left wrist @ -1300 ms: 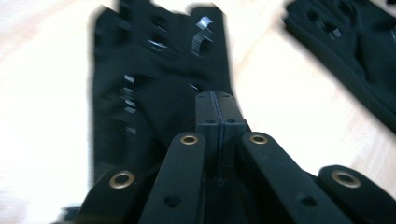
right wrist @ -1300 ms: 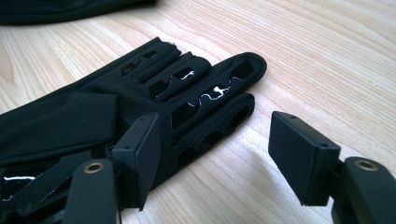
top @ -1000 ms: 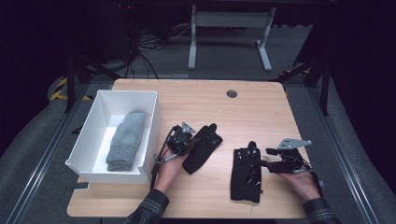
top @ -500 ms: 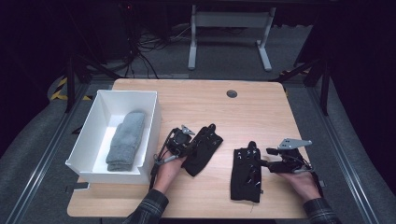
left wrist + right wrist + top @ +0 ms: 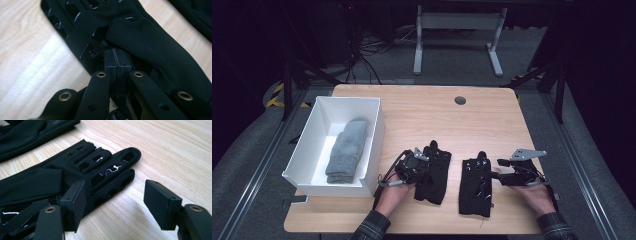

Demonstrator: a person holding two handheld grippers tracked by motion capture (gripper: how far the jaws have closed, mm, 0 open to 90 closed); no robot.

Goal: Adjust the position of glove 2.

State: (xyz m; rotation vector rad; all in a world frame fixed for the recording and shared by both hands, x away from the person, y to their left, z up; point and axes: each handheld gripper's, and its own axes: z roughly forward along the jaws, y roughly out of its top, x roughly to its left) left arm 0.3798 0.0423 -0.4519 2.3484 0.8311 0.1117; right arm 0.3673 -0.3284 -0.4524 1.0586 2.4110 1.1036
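Resting low on the worktop, both hands come in from the near edge. The left gripper lies over the left glove, its jaws pressed together on a fold of the black cloth, as the left gripper view shows close up. The right gripper sits just beside the right glove; the right gripper view shows its jaws spread, one against the glove's edge, the other over bare wood. A white bin holding a grey sock stands near the left hand. The far half of the worktop offers open room.
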